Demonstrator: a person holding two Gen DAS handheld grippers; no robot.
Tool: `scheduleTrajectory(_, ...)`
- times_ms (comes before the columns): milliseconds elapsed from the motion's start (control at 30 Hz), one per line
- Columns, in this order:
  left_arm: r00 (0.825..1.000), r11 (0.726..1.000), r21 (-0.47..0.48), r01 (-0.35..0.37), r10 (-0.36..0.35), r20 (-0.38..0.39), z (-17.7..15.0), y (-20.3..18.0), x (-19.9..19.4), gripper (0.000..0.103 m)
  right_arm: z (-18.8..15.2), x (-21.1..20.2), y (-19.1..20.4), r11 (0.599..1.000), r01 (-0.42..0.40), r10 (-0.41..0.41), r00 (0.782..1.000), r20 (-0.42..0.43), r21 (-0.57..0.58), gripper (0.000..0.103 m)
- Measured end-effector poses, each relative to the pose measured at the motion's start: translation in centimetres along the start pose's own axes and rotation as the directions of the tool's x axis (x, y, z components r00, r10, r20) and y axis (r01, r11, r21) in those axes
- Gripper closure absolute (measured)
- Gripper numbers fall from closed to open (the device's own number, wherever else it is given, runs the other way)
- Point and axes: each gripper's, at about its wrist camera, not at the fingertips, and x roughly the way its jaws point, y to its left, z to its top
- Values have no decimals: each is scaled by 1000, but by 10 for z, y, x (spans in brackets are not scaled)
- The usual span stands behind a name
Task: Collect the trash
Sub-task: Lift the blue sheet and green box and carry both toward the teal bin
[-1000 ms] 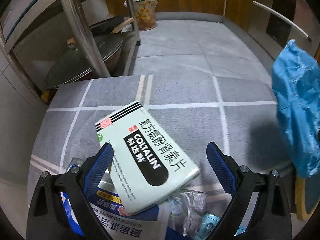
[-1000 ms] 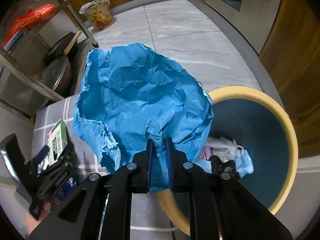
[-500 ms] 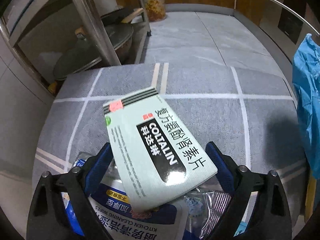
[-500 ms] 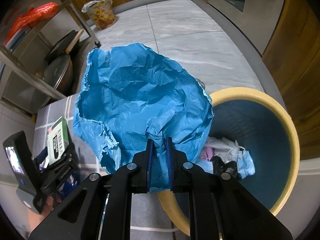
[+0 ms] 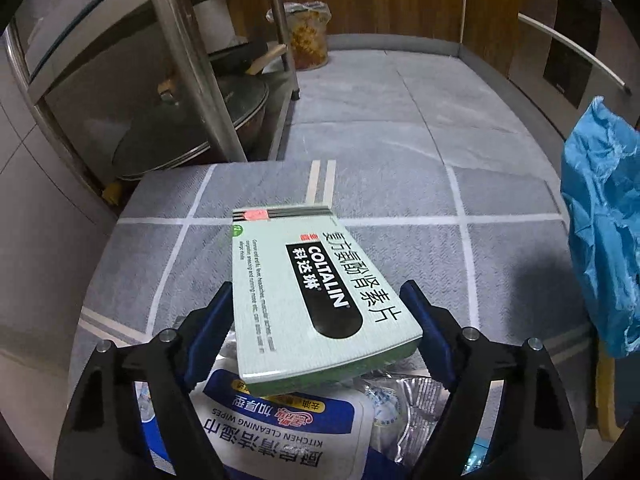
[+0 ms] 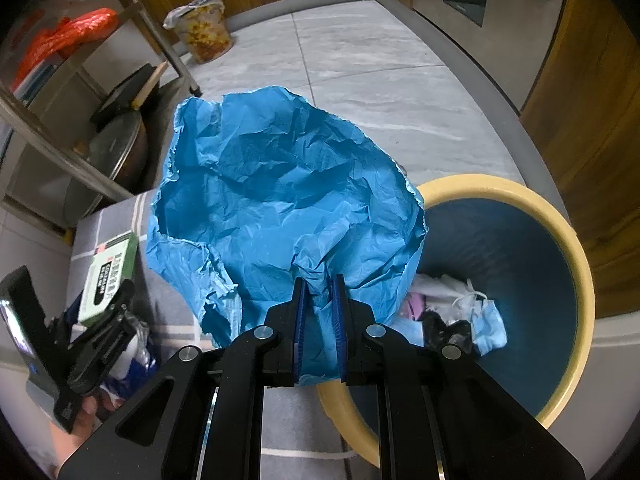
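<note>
Two hand-held grippers are mine, and both carry trash. My right hand-held gripper has its jaws pinched nearly closed on a gathered fold of blue paper, which fans out crumpled in front of the fingers. Just ahead and to the right of it, partly under the sheet, stands the bin, with masks and wrappers already lying at its bottom.

My left hand-held gripper has its jaws set wide, one blue pad on each long side of a box that sticks out forward and looks lifted off the heap; the pads seem to touch it, so I judge it held. Below that gripper lie a wipes pack and some foil wrappers on the grey mat. Off to its far right hangs the blue paper.

By my reckoning the job is partway: some rubbish is in the bin, the paper is almost over the rim and only needs releasing, the box must travel right to follow it, and the wipes pack and foil remain to be picked up.
</note>
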Motion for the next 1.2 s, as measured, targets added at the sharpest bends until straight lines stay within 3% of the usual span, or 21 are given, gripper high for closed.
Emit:
scheduleTrajectory(300,994,997,53,49,-54,96,2,-20,-30,25,-3,-17,-22,999,17,-19,999,33,45,89)
scheduleTrajectory(867,975,981,146,127,-151,163,0,-66,-59,29,-14,-44,-97,979,71,-85,994,63,191,89)
scheduleTrajectory(1133,947,953,196,229,-265,181,-3,-97,-86,34,-25,-48,-129,960,130,-142,989,31,246,89)
scheduleTrajectory(1167,943,948,207,240,-279,182,-3,-101,-88,36,-27,-47,-133,958,138,-148,989,22,253,89)
scheduleTrajectory(1200,936,938,232,259,-303,179,-5,-108,-92,67,-28,-46,-138,955,146,-155,988,14,259,89)
